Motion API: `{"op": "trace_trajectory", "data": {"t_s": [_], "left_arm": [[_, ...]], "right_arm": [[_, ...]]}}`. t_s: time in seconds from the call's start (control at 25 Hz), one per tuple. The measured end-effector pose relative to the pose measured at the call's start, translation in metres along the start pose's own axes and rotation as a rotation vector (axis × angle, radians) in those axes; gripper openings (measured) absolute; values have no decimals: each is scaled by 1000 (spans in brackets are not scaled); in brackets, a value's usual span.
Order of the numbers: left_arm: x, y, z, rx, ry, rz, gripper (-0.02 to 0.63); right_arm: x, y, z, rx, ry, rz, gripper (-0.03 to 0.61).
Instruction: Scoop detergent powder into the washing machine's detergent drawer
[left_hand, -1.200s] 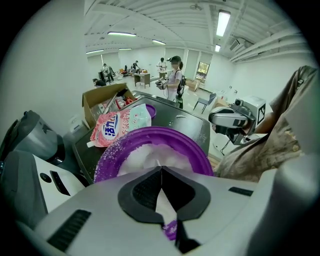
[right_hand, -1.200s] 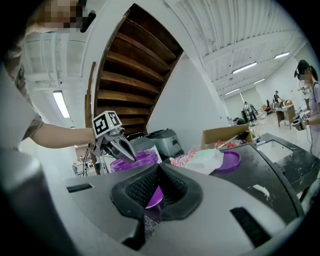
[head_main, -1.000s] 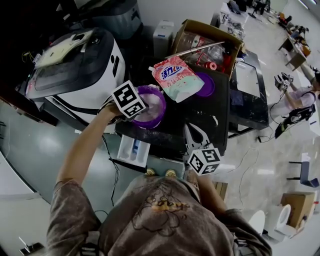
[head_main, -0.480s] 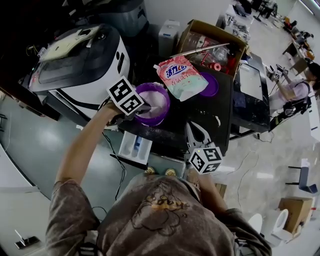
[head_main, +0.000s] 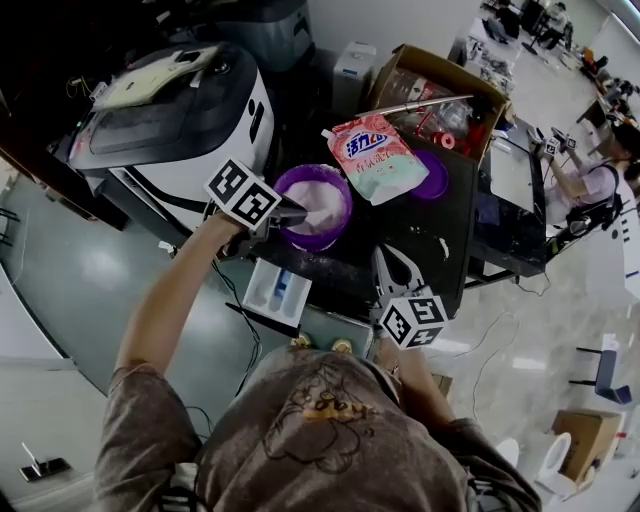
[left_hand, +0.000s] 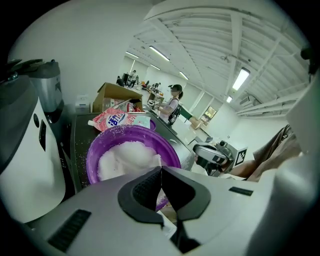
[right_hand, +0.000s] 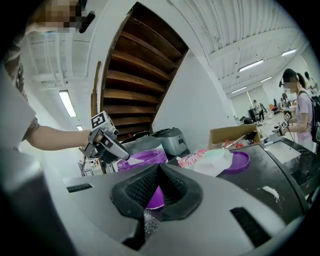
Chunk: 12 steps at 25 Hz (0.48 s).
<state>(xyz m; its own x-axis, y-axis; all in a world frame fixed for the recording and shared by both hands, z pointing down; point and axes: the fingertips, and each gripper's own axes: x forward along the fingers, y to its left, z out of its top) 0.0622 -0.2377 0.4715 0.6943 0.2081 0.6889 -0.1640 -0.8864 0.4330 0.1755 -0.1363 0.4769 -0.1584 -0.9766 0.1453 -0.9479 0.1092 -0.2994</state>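
A purple bowl (head_main: 322, 232) heaped with white detergent powder (head_main: 322, 203) stands on the black top (head_main: 420, 240). My left gripper (head_main: 302, 212) reaches in over the bowl's left rim, jaws shut on a small pale scoop (left_hand: 155, 161) whose end is in the powder (left_hand: 127, 157). The open detergent drawer (head_main: 276, 290), white with a blue insert, sticks out just below the bowl. My right gripper (head_main: 388, 255) hovers over the near part of the black top, shut, with nothing between its jaws. In the right gripper view, the left gripper (right_hand: 107, 145) is at the bowl (right_hand: 142, 157).
A pink detergent bag (head_main: 375, 155) lies behind the bowl, partly over a purple lid (head_main: 432, 178). A cardboard box (head_main: 440, 100) of bottles stands at the back. A white machine with a dark lid (head_main: 170, 130) is at the left. A person (head_main: 600, 170) works far right.
The left gripper has drawn back from above the bowl's middle toward its left rim, its tip still in the powder. The right gripper has stayed put. The head view has shifted slightly.
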Motion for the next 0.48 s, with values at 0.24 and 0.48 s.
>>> {"op": "trace_trajectory", "data": {"t_s": [0.24, 0.48], "left_arm": [[-8, -2, 5, -48, -140, 21, 23], [-20, 0, 7, -134, -281, 70, 23]], "right_arm": [[5, 6, -2, -5, 7, 20, -8], [9, 13, -2, -14, 13, 39, -8]]}}
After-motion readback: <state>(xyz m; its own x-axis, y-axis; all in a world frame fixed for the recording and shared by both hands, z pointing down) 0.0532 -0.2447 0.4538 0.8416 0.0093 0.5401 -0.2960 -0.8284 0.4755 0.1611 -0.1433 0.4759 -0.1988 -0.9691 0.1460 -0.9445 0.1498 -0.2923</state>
